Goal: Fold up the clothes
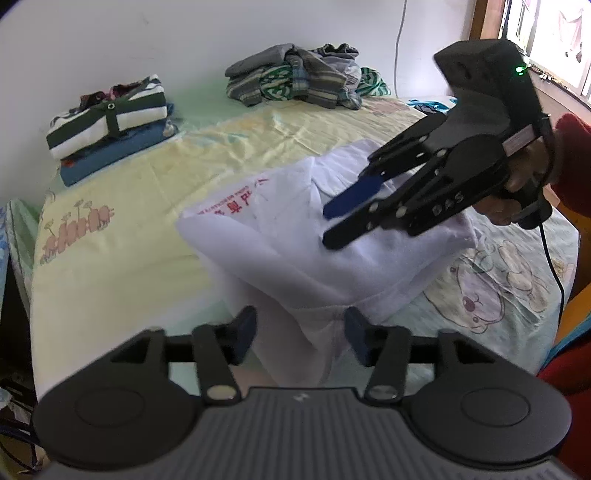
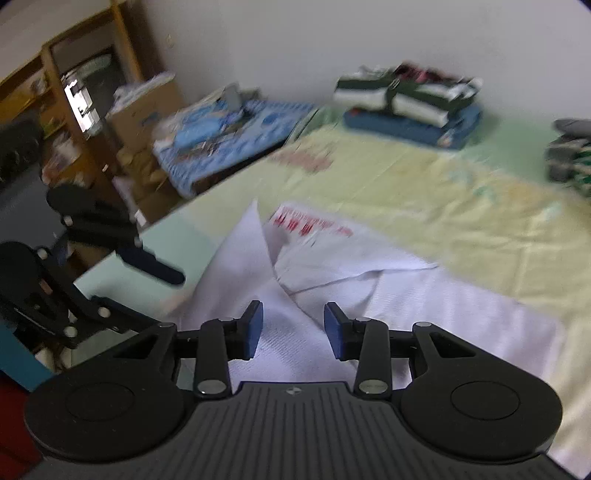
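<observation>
Diagonally across the bed (image 1: 122, 206) lies the white shirt (image 1: 295, 254), both hand-held grippers spread apart.

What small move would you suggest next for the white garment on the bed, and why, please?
Probably lower the left hand-held gripper and close it on the near edge of the white garment. Both hand-held grippers are open and hold nothing, the right hand-held gripper hangs above the cloth, and the garment lies only partly folded, one flap raised, on the bed sheet.

A white wall (image 1: 147, 44) is seen behind the bed (image 1: 122, 206); a sunlit window (image 1: 546, 33) is set to its right.
</observation>
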Demonstrator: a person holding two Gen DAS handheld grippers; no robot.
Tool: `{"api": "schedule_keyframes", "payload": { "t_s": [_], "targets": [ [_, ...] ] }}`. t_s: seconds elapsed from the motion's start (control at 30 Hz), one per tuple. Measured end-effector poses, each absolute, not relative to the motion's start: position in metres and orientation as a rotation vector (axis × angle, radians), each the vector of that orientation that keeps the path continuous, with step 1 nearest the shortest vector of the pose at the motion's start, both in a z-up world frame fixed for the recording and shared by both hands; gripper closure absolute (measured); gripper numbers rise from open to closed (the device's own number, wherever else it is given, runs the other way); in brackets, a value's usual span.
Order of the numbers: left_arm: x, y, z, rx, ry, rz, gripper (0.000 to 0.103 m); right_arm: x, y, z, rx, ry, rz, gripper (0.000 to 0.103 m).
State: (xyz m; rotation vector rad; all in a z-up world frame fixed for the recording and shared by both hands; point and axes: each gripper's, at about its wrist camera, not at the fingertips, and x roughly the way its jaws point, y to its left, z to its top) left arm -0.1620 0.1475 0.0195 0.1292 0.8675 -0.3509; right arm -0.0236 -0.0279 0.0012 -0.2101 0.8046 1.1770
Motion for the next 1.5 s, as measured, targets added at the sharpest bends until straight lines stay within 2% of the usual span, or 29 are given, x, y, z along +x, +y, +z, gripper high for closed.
{"api": "schedule_keyframes", "payload": {
  "t_s": [0.03, 0.07, 0.13, 0.17, 0.3, 0.47, 0.6, 0.73, 0.8, 0.87, 1.03, 1.13, 1.3, 1.33, 1.37, 1.4, 1.5],
  "targets": [
    [-0.162, 0.147, 0.019, 0.13, 0.866, -0.35, 0.044, -0.024, -0.028, 0.003, -0.223, 0.82, 1.194, 0.07],
    [-0.162, 0.146, 0.017, 0.133, 0.866, -0.349, 0.044, -0.025, -0.028, 0.005, -0.237, 0.835, 1.211, 0.083],
    [-0.161, 0.146, 0.016, 0.137, 0.867, -0.353, 0.043, -0.026, -0.029, 0.009, -0.264, 0.865, 1.245, 0.097],
    [-0.161, 0.147, 0.016, 0.138, 0.867, -0.356, 0.042, -0.026, -0.029, 0.01, -0.277, 0.88, 1.262, 0.098],
    [-0.16, 0.151, 0.016, 0.136, 0.867, -0.369, 0.032, -0.055, -0.041, 0.029, -0.365, 0.875, 1.308, 0.098],
    [-0.156, 0.151, 0.022, 0.138, 0.845, -0.391, 0.031, -0.077, -0.048, 0.024, -0.362, 0.928, 1.314, 0.098],
    [-0.151, 0.147, 0.03, 0.144, 0.818, -0.449, 0.022, -0.102, -0.047, 0.008, -0.382, 0.946, 1.32, 0.098],
    [-0.146, 0.132, 0.032, 0.188, 0.8, -0.512, 0.021, -0.106, -0.047, 0.006, -0.387, 0.943, 1.288, 0.097],
    [-0.146, 0.128, 0.031, 0.212, 0.802, -0.54, 0.021, -0.108, -0.046, 0.005, -0.387, 0.941, 1.271, 0.093],
    [-0.146, 0.126, 0.031, 0.229, 0.806, -0.562, 0.021, -0.109, -0.046, 0.005, -0.388, 0.94, 1.254, 0.079],
    [-0.15, 0.135, 0.033, 0.236, 0.823, -0.584, 0.021, -0.075, -0.065, 0.023, -0.125, 0.885, 1.093, 0.069],
    [-0.154, 0.135, 0.035, 0.273, 0.819, -0.582, 0.016, -0.053, -0.059, 0.013, -0.02, 0.876, 0.975, 0.069],
    [-0.156, 0.13, 0.032, 0.292, 0.815, -0.577, 0.015, -0.028, -0.041, -0.011, 0.094, 0.93, 0.973, 0.064],
    [-0.157, 0.129, 0.03, 0.298, 0.815, -0.578, 0.015, -0.026, -0.039, -0.013, 0.094, 0.954, 0.981, 0.068],
    [-0.158, 0.128, 0.028, 0.307, 0.815, -0.581, 0.015, -0.024, -0.038, -0.015, 0.093, 0.978, 0.988, 0.087],
    [-0.158, 0.126, 0.026, 0.317, 0.817, -0.584, 0.015, -0.025, -0.041, -0.011, 0.101, 0.978, 1.016, 0.097],
    [-0.16, 0.124, 0.022, 0.332, 0.822, -0.607, 0.015, -0.04, -0.061, 0.011, 0.132, 0.958, 1.096, 0.099]
  ]
}}
